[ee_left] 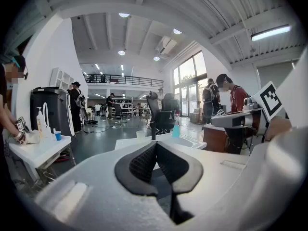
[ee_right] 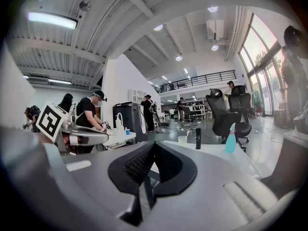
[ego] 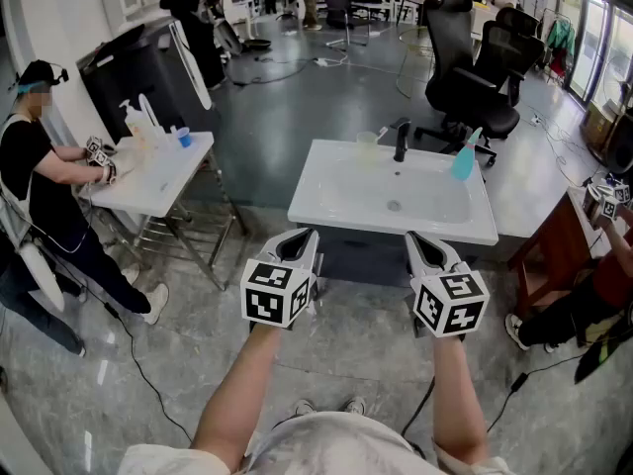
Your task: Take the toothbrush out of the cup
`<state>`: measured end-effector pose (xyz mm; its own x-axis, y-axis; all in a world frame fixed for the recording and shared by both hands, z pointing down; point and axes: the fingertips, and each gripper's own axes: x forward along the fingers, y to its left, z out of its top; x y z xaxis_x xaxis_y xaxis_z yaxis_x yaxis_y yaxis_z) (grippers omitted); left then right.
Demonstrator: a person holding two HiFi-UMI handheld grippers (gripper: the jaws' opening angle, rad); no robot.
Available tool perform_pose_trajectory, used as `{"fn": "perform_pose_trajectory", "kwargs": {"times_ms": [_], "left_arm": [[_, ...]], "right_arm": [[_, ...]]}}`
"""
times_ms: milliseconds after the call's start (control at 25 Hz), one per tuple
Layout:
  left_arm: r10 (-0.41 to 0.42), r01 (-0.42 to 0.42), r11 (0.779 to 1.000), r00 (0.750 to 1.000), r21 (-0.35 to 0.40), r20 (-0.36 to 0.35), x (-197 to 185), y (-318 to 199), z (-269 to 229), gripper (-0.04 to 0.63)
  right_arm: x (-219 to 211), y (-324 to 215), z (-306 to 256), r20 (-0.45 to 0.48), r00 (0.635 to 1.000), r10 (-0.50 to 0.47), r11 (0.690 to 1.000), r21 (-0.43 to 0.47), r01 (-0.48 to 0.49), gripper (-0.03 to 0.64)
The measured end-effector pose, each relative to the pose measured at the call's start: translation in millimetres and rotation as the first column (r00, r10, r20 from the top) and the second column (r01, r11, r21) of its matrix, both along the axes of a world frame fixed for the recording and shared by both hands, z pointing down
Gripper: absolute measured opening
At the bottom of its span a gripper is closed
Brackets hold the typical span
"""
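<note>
Both claws, the left claw (ego: pixel 300 240) and the right claw (ego: pixel 425 243), are hanging shut and gripping nothing, well short of the white sink (ego: pixel 336 191). The toothbrush (ego: pixel 382 134) is leaning in the one clear cup (ego: pixel 367 145) on the sink's back edge, just beside one black tap (ego: pixel 401 140). One blue spray bottle (ego: pixel 463 159) is standing further right. Two black chairs (ego: pixel 473 77) are sitting behind on the glossy grey floor (ego: pixel 326 97).

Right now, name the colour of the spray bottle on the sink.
Light blue: the spray bottle shows best in the head view.
</note>
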<state>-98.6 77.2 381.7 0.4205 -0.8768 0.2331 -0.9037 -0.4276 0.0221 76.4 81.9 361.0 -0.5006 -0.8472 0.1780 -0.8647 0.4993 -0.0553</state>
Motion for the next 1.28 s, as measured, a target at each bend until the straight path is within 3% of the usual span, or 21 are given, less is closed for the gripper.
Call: {"fn": "perform_pose_trajectory", "kwargs": {"times_ms": [400, 1280], "left_arm": [[-0.002, 0.002, 1.0, 1.0, -0.01, -0.02, 23.8, -17.2, 6.9, 0.005], [0.005, -0.006, 1.0, 1.0, -0.013, -0.03, 55.4, -82.8, 15.5, 0.106]], "right_arm": [[20.0, -12.7, 11.5, 0.008, 1.0, -0.026, 0.999, -0.028, 0.026, 0.003], [43.5, -69.3, 24.7, 0.023, 0.999, -0.043, 0.998, -0.043, 0.044, 0.003]]}}
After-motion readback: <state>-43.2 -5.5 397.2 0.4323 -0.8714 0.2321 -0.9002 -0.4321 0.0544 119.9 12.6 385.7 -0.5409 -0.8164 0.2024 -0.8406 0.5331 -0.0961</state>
